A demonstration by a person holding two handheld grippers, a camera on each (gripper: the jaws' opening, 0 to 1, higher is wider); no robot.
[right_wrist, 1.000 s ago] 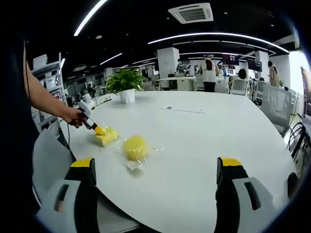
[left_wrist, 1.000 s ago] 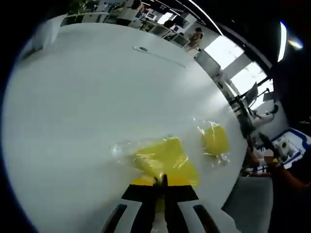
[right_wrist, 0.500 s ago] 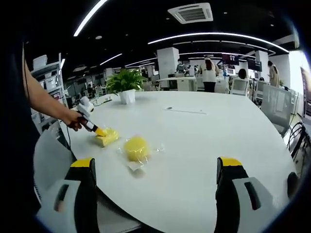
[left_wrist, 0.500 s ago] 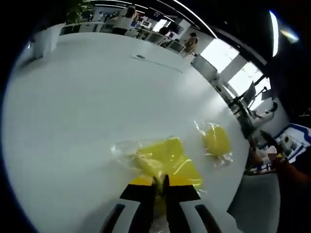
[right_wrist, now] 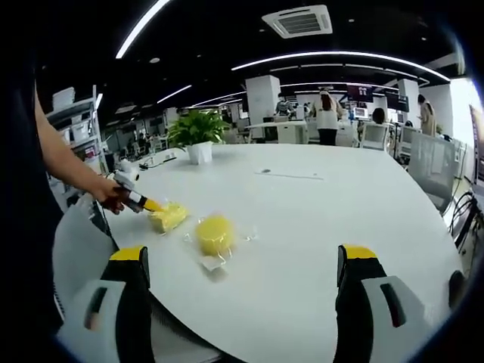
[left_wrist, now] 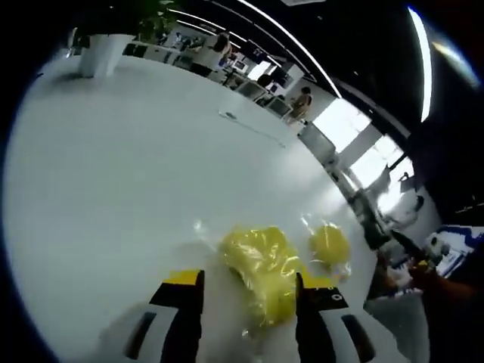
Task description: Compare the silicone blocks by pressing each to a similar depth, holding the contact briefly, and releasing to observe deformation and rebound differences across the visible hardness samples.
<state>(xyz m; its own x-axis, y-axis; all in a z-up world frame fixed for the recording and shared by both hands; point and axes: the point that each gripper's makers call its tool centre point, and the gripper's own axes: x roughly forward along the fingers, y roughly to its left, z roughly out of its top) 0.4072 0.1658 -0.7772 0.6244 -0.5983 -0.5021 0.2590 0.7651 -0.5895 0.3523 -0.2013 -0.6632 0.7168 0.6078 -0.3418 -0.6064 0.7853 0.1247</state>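
Two yellow silicone blocks are laid on the big white table (right_wrist: 318, 227), each one wrapped in a clear plastic bag. The nearer block (left_wrist: 261, 261) is seen in the left gripper view, lying just in front of the left gripper (left_wrist: 248, 291), a little between its two jaws. The jaws are spread wide apart and nothing is held in them. The block looks lumpy and its bag is crinkled. The rounder block (left_wrist: 329, 243) is seen just beside it, a bit farther on, not touching it.

In the right gripper view the same two blocks are seen from across the table: the first block (right_wrist: 168, 217) with the left gripper's yellow tips at its side, and the rounder block (right_wrist: 215, 234) near it. The right gripper (right_wrist: 242, 280) is held well back from both blocks. Its jaws are wide open and empty too.

The step in hand looks like the letting-go part, when the first block is watched as it puffs back up. To do it well, the gripper should be kept still and off the block for a moment, so the shape can be looked at. The bag should not be dragged, because the block could be slid along with it.

When the rounder block is pressed, the same gentle push should be used, just as deep, and held just as long. That way the two blocks can be compared fairly.
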